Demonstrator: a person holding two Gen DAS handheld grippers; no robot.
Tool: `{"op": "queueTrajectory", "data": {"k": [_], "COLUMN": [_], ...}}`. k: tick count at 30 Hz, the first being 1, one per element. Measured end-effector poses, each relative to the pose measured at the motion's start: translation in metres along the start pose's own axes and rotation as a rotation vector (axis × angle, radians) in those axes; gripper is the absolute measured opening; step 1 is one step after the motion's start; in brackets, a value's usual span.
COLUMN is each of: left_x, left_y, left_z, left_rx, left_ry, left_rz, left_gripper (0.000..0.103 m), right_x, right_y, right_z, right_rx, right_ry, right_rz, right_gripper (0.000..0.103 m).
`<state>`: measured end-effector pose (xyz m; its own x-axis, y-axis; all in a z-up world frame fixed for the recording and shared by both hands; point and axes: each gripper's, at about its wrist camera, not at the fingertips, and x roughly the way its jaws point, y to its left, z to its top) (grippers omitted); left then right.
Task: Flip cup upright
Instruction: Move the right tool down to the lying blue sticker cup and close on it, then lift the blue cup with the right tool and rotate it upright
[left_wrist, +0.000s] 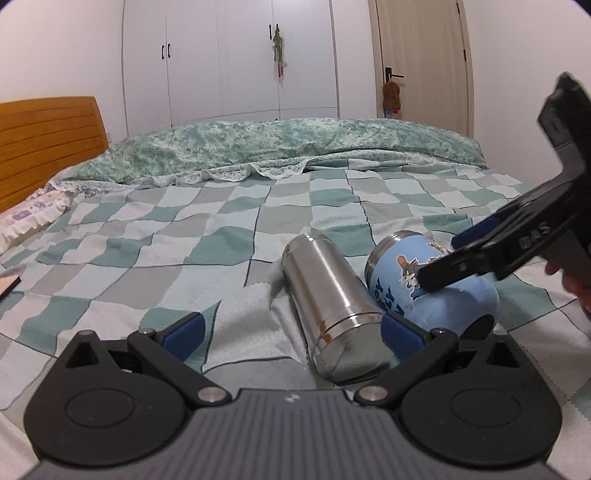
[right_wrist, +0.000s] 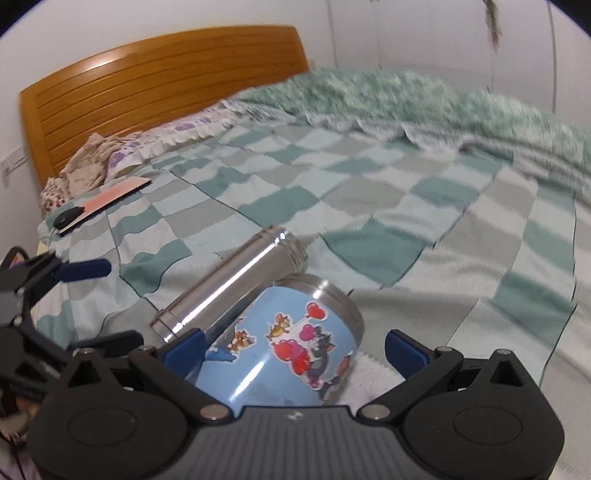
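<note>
Not yet flipped: blue cup (right_wrist: 291, 350) lying on side on bed (right_wrist: 406, 206), touching steel bottle (right_wrist: 229, 284). Right gripper (right_wrist: 293, 349) wide open around cup, gripping nothing; left gripper (left_wrist: 291, 332) open too.

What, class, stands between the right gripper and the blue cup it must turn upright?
Nothing visible does. The right gripper is open, and the blue cup lies on its side between the fingers already. The steel flask lies close along the cup's left side, next to the left finger, which may crowd the grip.
</note>
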<state>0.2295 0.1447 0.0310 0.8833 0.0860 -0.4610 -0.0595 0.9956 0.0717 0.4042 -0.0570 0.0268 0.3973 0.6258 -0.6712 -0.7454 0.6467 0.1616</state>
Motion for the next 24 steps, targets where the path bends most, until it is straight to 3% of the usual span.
{"op": "queueTrajectory", "data": {"k": [7,20,24], "left_x": [-0.002,-0.004,-0.014], "left_y": [0.002,-0.001,-0.002], "left_z": [-0.005,-0.006,-0.010], "left_rx": [-0.024,-0.034,-0.041], "left_ry": [0.000,0.000,0.003], "left_rz": [-0.019,-0.035,-0.043], "left_gripper": [0.103,0.103,0.103], "right_x": [0.028,0.026,0.016], "right_y": [-0.016,-0.018,-0.019], "right_z": [-0.003,-0.012,-0.015], "right_rx": [0.174,0.272,0.322], "right_ry": [0.098,0.064,0.030], "right_rz": [0.124,0.162,0.175], "right_gripper": [0.102,0.096,0.087]}}
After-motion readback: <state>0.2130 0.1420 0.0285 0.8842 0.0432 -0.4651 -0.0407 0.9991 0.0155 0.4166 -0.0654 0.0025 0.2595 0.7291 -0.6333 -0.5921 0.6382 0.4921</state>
